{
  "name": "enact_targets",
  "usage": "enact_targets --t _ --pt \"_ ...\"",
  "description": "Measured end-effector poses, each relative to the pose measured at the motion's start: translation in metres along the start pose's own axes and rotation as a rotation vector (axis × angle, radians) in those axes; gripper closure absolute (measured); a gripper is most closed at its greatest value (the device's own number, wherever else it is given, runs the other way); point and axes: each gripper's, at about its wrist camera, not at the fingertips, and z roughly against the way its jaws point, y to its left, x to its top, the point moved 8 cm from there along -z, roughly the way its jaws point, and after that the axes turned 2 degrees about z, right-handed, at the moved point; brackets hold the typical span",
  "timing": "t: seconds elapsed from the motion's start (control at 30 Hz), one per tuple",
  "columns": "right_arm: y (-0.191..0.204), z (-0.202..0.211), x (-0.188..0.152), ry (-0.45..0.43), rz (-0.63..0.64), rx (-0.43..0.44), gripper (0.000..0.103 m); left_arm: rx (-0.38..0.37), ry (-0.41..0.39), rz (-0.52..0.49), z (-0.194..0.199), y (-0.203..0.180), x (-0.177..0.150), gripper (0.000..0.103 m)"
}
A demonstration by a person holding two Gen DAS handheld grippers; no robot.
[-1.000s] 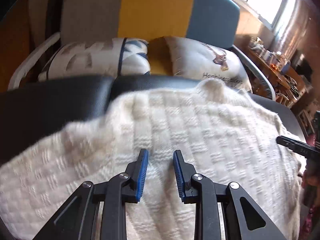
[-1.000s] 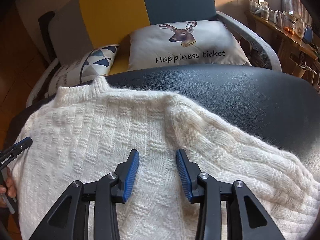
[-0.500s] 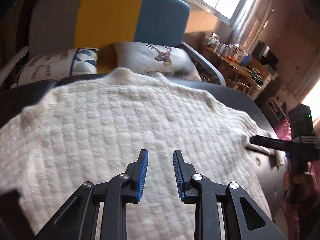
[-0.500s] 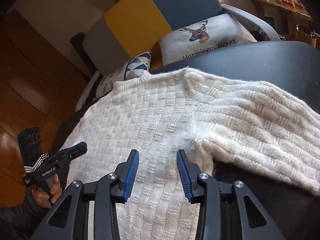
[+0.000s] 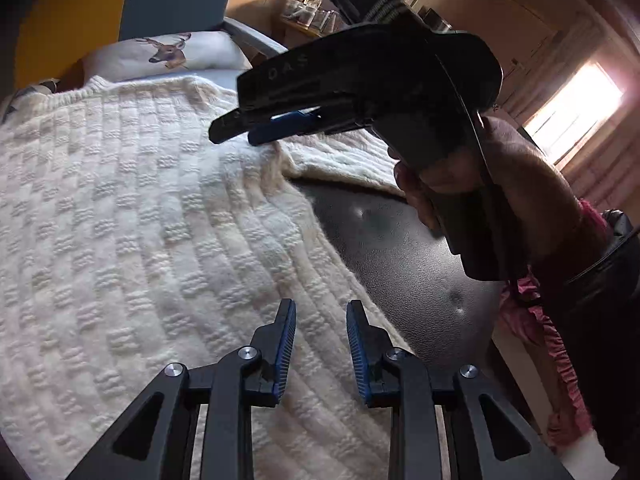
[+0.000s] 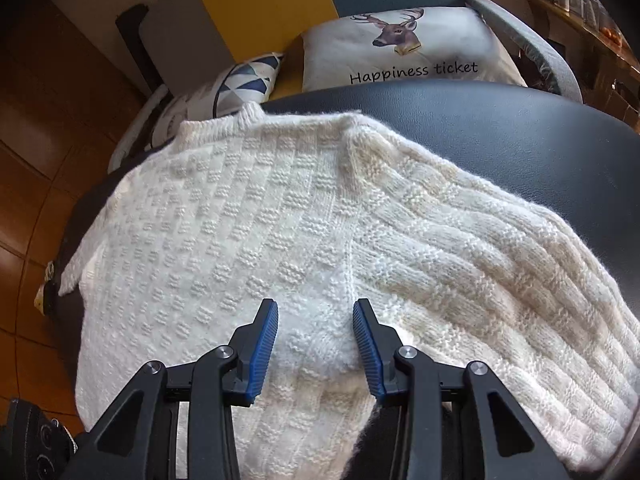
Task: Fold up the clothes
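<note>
A home living room: colour-block sofa (image 6: pixel 260 8), deer cushion (image 6: pixel 404 48), patterned pillow (image 6: pixel 244 80), cluttered sideboard (image 5: pixel 308 12).

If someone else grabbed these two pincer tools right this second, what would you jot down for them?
Left gripper: open, empty, over the sweater's side edge.
Right gripper: open, empty, over the armpit where the sleeve joins the body.
The white knit sweater lies spread flat on the dark padded surface, collar towards the deer cushion, this sleeve stretched out sideways.
Done: sweater laid out. No fold is visible.
Left: every fold; probably start by bringing the sleeve in over the body.
</note>
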Motion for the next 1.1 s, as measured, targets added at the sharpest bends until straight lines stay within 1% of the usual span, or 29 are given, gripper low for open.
enact_targets --t 0.03,0.07,0.1,0.13,0.17,0.23,0.33,0.37,0.43,0.5,0.53,0.57,0.63,0.73,0.8,0.87,0.9,0.93,1.03,1.1 --pt "-0.004 -0.004 -0.002 0.023 0.008 -0.020 0.064 -0.009 0.024 0.007 -0.007 -0.002 -0.003 0.075" --pt "-0.009 -0.009 -0.006 0.049 0.018 -0.051 0.065 -0.027 0.030 0.009 -0.010 -0.005 -0.008 0.075" --pt "-0.013 -0.013 -0.009 0.055 0.028 -0.065 0.066 -0.047 0.032 0.010 -0.013 -0.007 -0.012 0.075" --pt "-0.014 -0.012 -0.009 0.041 0.029 -0.054 0.066 -0.056 0.028 0.003 -0.012 -0.010 -0.016 0.075" --pt "-0.017 -0.012 -0.009 0.034 0.014 -0.043 0.069 -0.063 0.024 -0.006 -0.012 -0.012 -0.020 0.075" --pt "-0.023 -0.011 -0.009 0.013 -0.007 -0.039 0.072 -0.075 0.014 -0.014 -0.010 -0.015 -0.025 0.075" --pt "-0.024 -0.009 -0.011 -0.018 -0.022 -0.030 0.072 -0.096 0.017 0.027 -0.009 -0.014 -0.022 0.075" --pt "-0.025 -0.007 -0.011 -0.028 -0.034 -0.027 0.071 -0.094 0.012 0.046 -0.005 -0.011 -0.019 0.075" --pt "-0.019 0.007 -0.012 -0.075 -0.028 -0.062 0.070 -0.085 -0.002 0.083 0.006 -0.006 -0.014 0.075" --pt "-0.013 0.022 -0.013 -0.123 -0.022 -0.099 0.065 -0.044 -0.068 0.103 0.034 0.010 -0.012 0.075" --pt "-0.001 0.030 -0.014 -0.143 -0.012 -0.068 0.065 -0.022 -0.104 0.111 0.049 0.018 -0.011 0.075" --pt "0.012 0.037 -0.015 -0.163 -0.001 -0.032 0.064 0.014 -0.141 0.154 0.068 0.037 -0.014 0.075" --pt "0.039 0.044 -0.022 -0.170 0.049 -0.008 0.064 0.093 -0.217 0.258 0.110 0.080 -0.024 0.075" --pt "0.085 0.039 -0.038 -0.150 0.105 0.048 0.064 0.211 -0.330 0.413 0.174 0.145 -0.041 0.075" --pt "0.112 0.029 -0.053 -0.132 0.126 0.092 0.064 0.311 -0.378 0.512 0.217 0.198 -0.058 0.073" --pt "0.137 0.019 -0.071 -0.106 0.129 0.154 0.064 0.386 -0.392 0.584 0.246 0.244 -0.085 0.072" --pt "0.146 0.013 -0.080 -0.093 0.135 0.160 0.064 0.404 -0.386 0.608 0.254 0.261 -0.098 0.072" --pt "0.155 0.008 -0.088 -0.079 0.142 0.163 0.064 0.412 -0.383 0.610 0.258 0.271 -0.104 0.072" --pt "0.167 -0.005 -0.111 -0.042 0.135 0.150 0.064 0.431 -0.374 0.593 0.266 0.294 -0.108 0.070" --pt "0.168 -0.009 -0.119 -0.039 0.142 0.119 0.064 0.392 -0.368 0.581 0.259 0.300 -0.099 0.068"
